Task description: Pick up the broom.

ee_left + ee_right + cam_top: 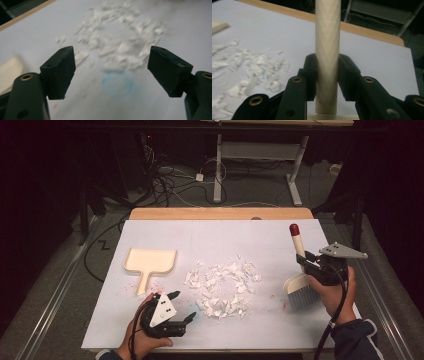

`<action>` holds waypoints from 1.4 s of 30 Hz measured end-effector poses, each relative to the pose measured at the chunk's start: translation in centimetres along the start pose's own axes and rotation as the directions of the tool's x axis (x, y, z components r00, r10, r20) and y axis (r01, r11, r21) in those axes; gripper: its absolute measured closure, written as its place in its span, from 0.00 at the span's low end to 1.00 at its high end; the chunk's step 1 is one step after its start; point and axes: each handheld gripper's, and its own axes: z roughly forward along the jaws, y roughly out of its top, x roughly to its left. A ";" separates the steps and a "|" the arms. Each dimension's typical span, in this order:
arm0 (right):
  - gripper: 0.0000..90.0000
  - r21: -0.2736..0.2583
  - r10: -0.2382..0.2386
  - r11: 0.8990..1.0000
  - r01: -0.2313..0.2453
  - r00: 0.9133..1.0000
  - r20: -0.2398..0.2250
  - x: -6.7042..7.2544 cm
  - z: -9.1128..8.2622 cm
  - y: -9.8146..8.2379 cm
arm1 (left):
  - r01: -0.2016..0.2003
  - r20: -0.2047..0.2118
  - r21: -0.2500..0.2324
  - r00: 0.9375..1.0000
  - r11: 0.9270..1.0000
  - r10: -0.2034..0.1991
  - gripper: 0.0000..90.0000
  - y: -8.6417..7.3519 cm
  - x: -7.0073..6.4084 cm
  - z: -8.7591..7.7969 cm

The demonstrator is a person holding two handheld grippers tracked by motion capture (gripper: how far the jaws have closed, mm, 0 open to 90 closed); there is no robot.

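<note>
A pile of white paper scraps [222,287] lies in the middle of the white table sheet [215,240]; the same scraps [120,47] lie blurred ahead of the left jaws. A cream dustpan [149,262] lies flat left of the pile, handle toward me. My left gripper [182,305] is open near the front edge, just left of the pile, nothing between its jaws. My right gripper [306,261] is shut on the cream handle [327,50] of a small brush [298,290], whose grey bristles rest on the sheet right of the pile. The handle ends in a red tip [294,228].
A faint blue round stain [117,83] marks the sheet just ahead of the left gripper. The wooden table edge [220,213] runs along the far side. Beyond it, cables and a white table frame [260,155] stand on the floor.
</note>
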 end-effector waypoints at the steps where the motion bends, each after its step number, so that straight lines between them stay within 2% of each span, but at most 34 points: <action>1: 0.80 -0.007 -0.005 1.000 0.005 1.000 -0.010 0.6 -0.2 0.3 | -0.003 0.016 -0.014 1.000 1.000 0.003 0.24 0.8 -0.4 0.3; 2: 0.80 -0.017 -0.009 1.000 0.009 1.000 -0.022 1.2 -0.4 0.5 | -0.003 0.016 -0.014 1.000 1.000 0.003 0.24 0.8 -0.4 0.3; 4: 0.79 -0.037 -0.007 0.999 0.006 0.999 -0.049 2.3 -0.7 0.8 | -0.002 0.101 -0.070 0.995 0.998 0.009 0.24 3.1 -1.9 1.6; 5: 0.79 -0.037 -0.007 0.999 0.006 0.999 -0.049 2.3 -0.7 0.8 | -0.002 0.101 -0.070 0.995 0.998 0.009 0.24 3.1 -1.9 1.6; 6: 0.79 -0.062 -0.029 0.998 0.025 0.998 -0.063 3.8 -0.9 1.0 | -0.001 0.162 -0.105 0.987 0.995 0.018 0.24 4.7 -3.2 2.6; 7: 0.79 -0.068 -0.039 0.997 0.034 0.996 -0.076 4.5 -0.9 1.1 | -0.004 0.179 -0.116 0.984 0.993 0.025 0.24 5.2 -3.6 3.0; 9: 0.79 -0.083 -0.052 0.996 0.044 0.994 -0.093 5.5 -1.1 1.2 | -0.014 0.201 -0.131 0.979 0.991 0.040 0.24 6.6 -5.0 4.4; 10: 0.79 -0.083 -0.075 0.994 0.066 0.991 -0.109 6.2 -1.1 1.3 | -0.010 0.216 -0.136 0.976 0.991 0.040 0.24 7.1 -5.5 5.0; 11: 0.79 -0.086 -0.076 0.994 0.067 0.990 -0.117 6.8 -1.1 1.2 | -0.006 0.224 -0.136 0.974 0.991 0.037 0.24 7.6 -5.9 5.6; 15: 0.79 -0.100 -0.110 0.990 0.096 0.984 -0.142 8.6 -1.2 1.1 | 0.006 0.240 -0.131 0.970 0.991 0.026 0.24 8.6 -7.1 7.8; 17: 0.79 -0.085 -0.132 0.989 0.120 0.978 -0.162 9.4 -1.1 1.1 | 0.020 0.258 -0.127 0.966 0.992 0.014 0.24 8.8 -7.2 8.6; 21: 0.79 -0.104 -0.158 0.984 0.141 0.971 -0.177 10.9 -1.1 0.9 | 0.071 0.275 -0.103 0.961 0.992 -0.040 0.27 8.8 -7.3 10.1; 24: 0.79 -0.110 -0.170 0.982 0.151 0.966 -0.193 11.6 -1.2 0.9 | 0.118 0.259 -0.101 0.962 0.988 -0.088 0.39 8.5 -6.9 10.3; 25: 0.79 -0.120 -0.170 0.982 0.149 0.966 -0.196 11.9 -1.3 0.8 | 0.141 0.273 -0.100 0.956 0.985 -0.109 0.44 8.3 -6.6 10.3; 26: 0.79 -0.119 -0.182 0.980 0.160 0.962 -0.204 12.1 -1.4 0.9 | 0.156 0.301 -0.102 0.946 0.982 -0.120 0.49 8.2 -6.2 10.3; 27: 0.79 -0.125 -0.188 0.978 0.165 0.962 -0.200 12.4 -1.6 0.9 | 0.168 0.311 -0.107 0.942 0.980 -0.127 0.56 8.0 -5.9 10.2; 29: 0.79 -0.139 -0.201 0.975 0.176 0.959 -0.199 12.8 -1.9 0.9 | 0.177 0.302 -0.096 0.943 0.980 -0.141 0.61 7.9 -5.5 10.0; 32: 0.79 -0.159 -0.202 0.972 0.172 0.959 -0.198 12.9 -2.4 1.0 | 0.198 0.312 -0.091 0.936 0.976 -0.161 0.68 7.6 -4.7 9.8; 34: 0.78 -0.170 -0.205 0.971 0.170 0.956 -0.209 12.7 -2.8 1.1 | 0.179 0.298 -0.085 0.943 0.980 -0.147 0.71 7.7 -4.1 9.3; 36: 0.78 -0.179 -0.201 0.971 0.158 0.946 -0.256 12.3 -3.2 1.3 | 0.142 0.308 -0.082 0.945 0.986 -0.111 0.72 7.7 -3.7 8.6; 38: 0.75 -0.185 -0.208 0.970 0.159 0.937 -0.281 12.1 -3.5 1.4 | 0.115 0.319 -0.076 0.944 0.990 -0.085 0.72 7.8 -3.4 7.9; 39: 0.71 -0.183 -0.221 0.968 0.171 0.929 -0.298 12.0 -3.6 1.5 | 0.100 0.328 -0.069 0.942 0.993 -0.072 0.72 7.8 -3.2 7.5; 41: 0.62 -0.206 -0.266 0.957 0.203 0.898 -0.351 11.8 -4.0 1.6 | 0.061 0.340 -0.065 0.940 0.996 -0.035 0.72 7.8 -2.8 6.8; 42: 0.60 -0.220 -0.294 0.950 0.223 0.877 -0.379 11.6 -4.2 1.7 | 0.042 0.343 -0.065 0.939 0.997 -0.017 0.72 7.8 -2.6 6.5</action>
